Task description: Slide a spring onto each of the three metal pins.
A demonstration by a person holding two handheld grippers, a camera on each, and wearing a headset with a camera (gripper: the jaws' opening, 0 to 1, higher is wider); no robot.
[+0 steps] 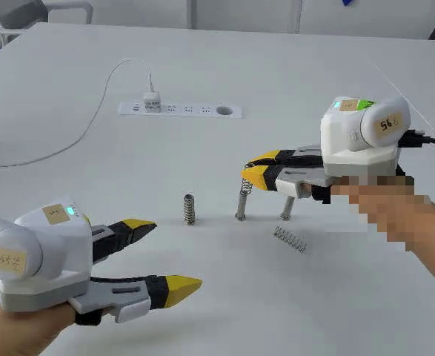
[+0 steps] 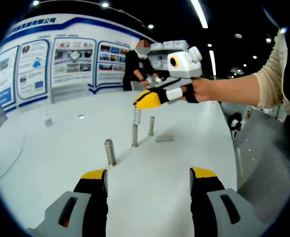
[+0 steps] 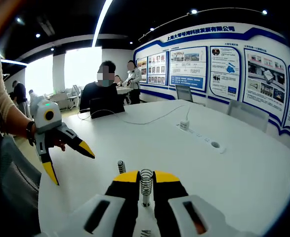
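Three metal pins stand in a row on the white table. The left pin (image 1: 190, 209) wears a spring (image 2: 109, 152). Over the middle pin (image 1: 241, 208) my right gripper (image 1: 254, 167) is shut on a second spring (image 1: 245, 187), whose lower end meets the pin's top; the same spring (image 3: 145, 181) shows between my right gripper's (image 3: 145, 177) jaws. The right pin (image 1: 286, 208) is bare. A third spring (image 1: 290, 239) lies flat in front of it. My left gripper (image 1: 165, 254) hovers open and empty at the near left, jaws wide apart (image 2: 148, 174).
A white power strip (image 1: 180, 110) with a plugged-in charger and cable lies at the back of the table. People sit and stand at another table beyond (image 3: 103, 94). Chairs stand at the far edge.
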